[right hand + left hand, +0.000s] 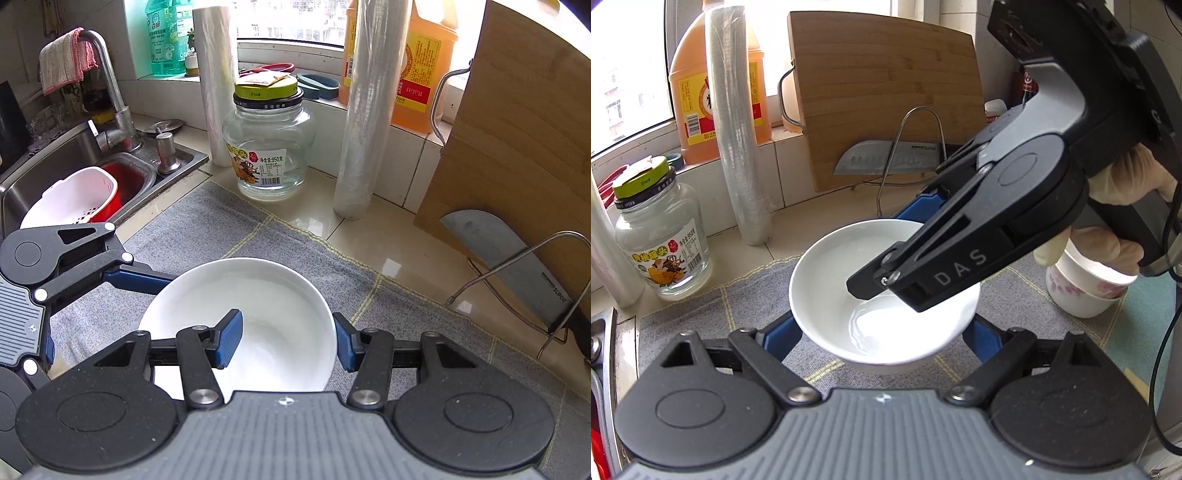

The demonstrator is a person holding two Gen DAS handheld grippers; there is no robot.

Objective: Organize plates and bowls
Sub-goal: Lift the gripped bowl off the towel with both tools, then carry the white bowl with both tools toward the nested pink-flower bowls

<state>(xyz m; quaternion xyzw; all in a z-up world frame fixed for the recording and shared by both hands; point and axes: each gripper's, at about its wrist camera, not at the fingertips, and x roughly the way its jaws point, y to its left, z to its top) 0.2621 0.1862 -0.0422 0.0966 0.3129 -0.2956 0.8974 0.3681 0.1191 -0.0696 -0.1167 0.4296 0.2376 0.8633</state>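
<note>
Over at the far left the sink (33, 181) holds a white colander (74, 199) against something red, with the tap (110, 85) draped in a pink cloth (62, 59). Next along the tiled counter stand a roll of cling film (214, 81), a glass jar (267, 147) with a yellow-green lid, a second, thicker roll (365, 122) and an orange oil jug (421, 66) on the window sill.

In the middle, over the grey checked mat (295, 247), is the white bowl (251, 314) — and both tools are on it. The left gripper (882, 332) has its blue pads set wide, one against each outer side of the bowl, cradling it across its full width. The right gripper (288, 343) comes in from the other side and pinches the rim: one blue finger sits inside the bowl, the other outside the wall, clenched tight. In the left view the bowl looks lifted clear of the mat, its shadow below it.

Further right a bamboo cutting board (882, 92) leans on the wall with a cleaver (886, 158) in a wire rack (916, 155) before it — and beyond, two stacked floral cups (1086, 288) beside the gloved hand (1123, 218).
</note>
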